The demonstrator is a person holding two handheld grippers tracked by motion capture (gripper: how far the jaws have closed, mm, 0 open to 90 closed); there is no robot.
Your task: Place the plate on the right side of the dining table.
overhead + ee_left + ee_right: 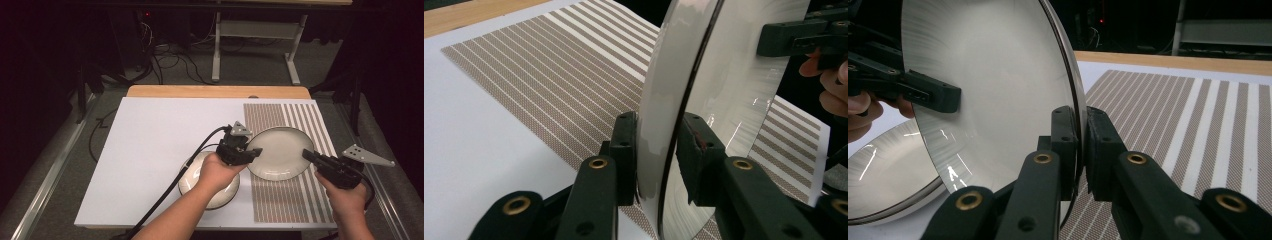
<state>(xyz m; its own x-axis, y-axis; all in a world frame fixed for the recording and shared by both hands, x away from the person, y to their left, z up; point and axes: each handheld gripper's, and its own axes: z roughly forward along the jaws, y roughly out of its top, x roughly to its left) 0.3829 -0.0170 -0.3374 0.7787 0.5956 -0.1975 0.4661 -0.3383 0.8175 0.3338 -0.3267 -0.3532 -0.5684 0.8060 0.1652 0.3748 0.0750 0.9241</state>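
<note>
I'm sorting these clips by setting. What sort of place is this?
Probably a lab or recording workspace, not a home: a white-topped table in a dark room, loose black cables on grey carpet, and a metal-legged bench behind.

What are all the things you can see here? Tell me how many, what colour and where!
Held plate: one, cream with dark rim, above the striped mat, gripped at both edges.
Second plate: one, cream, on the white sheet beneath the left hand.
Striped mat: one, brown and white, table's right side.
White sheet: one, covers most of the table.
Table: one, light wood.
Left gripper: black, shut on the held plate's left rim.
Right gripper: black, shut on its right rim.
</note>
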